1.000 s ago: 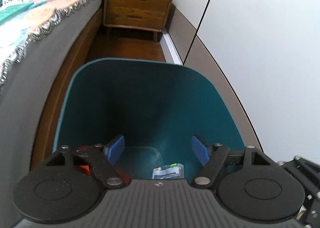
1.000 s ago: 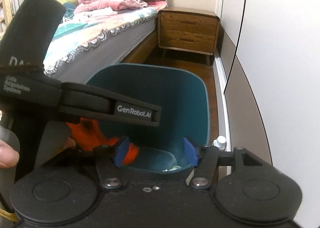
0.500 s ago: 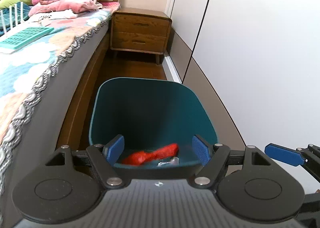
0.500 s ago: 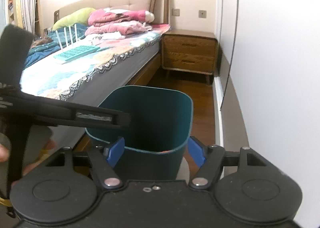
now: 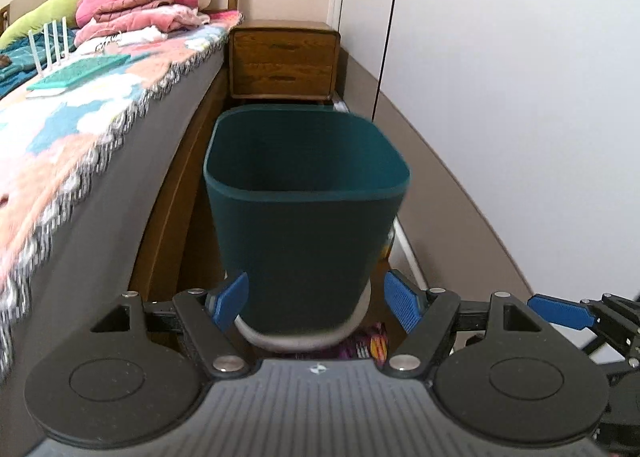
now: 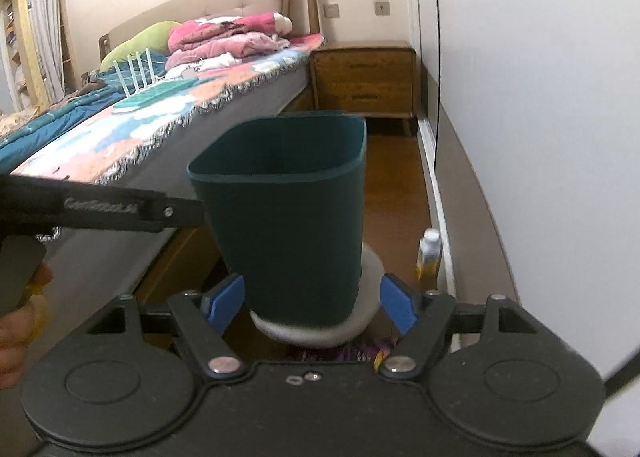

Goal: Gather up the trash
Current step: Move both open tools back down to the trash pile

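Beside bed (image 5: 120, 161): teal bin (image 5: 308, 229), contents hidden; both grippers (image 5: 320, 301) (image 6: 312, 303) spread, empty.

Dark teal bin (image 5: 306, 241) on a pale grey-white disc (image 6: 320, 331). Blue pads (image 5: 231, 300) on black gripper arms. Warm brown wood nightstand (image 5: 283, 59). Bedspread (image 5: 80, 117) in pastel pink, blue and white patches with grey-white fringe. Pink folded blankets (image 6: 232, 37), lime-green pillow (image 6: 136, 43). Small white bottle (image 6: 429, 253), yellow label.

- Right gripper (image 6: 312, 303), jaws apart, empty, faces the teal bin (image 6: 288, 217).
- Bin stands between bed (image 6: 160, 129) and wall, small bottle (image 6: 429, 253) beside it.
- Left gripper (image 6: 100, 209) reaches in alongside.
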A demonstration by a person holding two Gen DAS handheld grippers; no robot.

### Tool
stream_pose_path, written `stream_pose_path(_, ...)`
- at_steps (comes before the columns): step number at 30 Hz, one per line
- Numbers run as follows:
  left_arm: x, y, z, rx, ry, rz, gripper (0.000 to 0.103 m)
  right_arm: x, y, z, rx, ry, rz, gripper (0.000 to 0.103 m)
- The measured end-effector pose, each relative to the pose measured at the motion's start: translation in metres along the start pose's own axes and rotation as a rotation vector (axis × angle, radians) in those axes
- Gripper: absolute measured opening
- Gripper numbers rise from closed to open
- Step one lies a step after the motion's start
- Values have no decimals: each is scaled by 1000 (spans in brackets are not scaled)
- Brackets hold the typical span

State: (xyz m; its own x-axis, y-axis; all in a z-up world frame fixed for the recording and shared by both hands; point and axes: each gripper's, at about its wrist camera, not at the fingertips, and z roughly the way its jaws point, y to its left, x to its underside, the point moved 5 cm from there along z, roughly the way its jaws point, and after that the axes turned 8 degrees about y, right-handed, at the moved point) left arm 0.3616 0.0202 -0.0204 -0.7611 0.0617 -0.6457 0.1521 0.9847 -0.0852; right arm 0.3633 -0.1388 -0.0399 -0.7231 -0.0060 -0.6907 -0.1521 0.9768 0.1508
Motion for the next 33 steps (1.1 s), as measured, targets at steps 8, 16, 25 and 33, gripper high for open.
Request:
stream_pose_path(8,76,10,27,-33,95,9,75,64,-9,27,15,102,48,80)
stream_pose_path(16,150,33,82,-53,236,-15,82,127,-23,64,17,213,77,96)
stream_pose_path(25,247,58,150,-22,433,-23,82,199,-44,107,84,387,109,96)
stream_pose_path(33,331,47,185,8,571,254,82,243,-53,127,103,507,52,96)
